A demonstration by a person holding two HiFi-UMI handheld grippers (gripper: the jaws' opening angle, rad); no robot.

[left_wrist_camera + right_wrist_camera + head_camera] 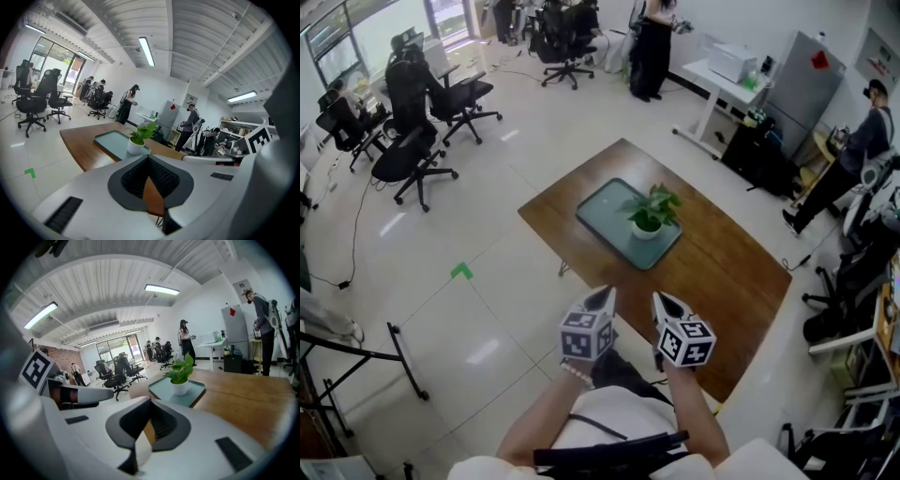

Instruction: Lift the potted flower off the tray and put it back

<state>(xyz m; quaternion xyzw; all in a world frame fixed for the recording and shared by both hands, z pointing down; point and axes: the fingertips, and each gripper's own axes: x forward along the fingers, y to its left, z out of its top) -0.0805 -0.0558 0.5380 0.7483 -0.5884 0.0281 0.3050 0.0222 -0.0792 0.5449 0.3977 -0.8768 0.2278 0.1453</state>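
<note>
A small green plant in a white pot stands upright on the near right part of a grey-green tray, which lies on a brown wooden table. Both grippers hover side by side at the table's near edge, well short of the tray. The left gripper has its jaws together with nothing between them, and so does the right gripper. From the left gripper the pot and tray lie ahead. The right gripper also faces the pot and tray.
Black office chairs stand on the pale floor to the left. A green tape mark is on the floor near the table. At the back are a white desk, a grey cabinet and standing people.
</note>
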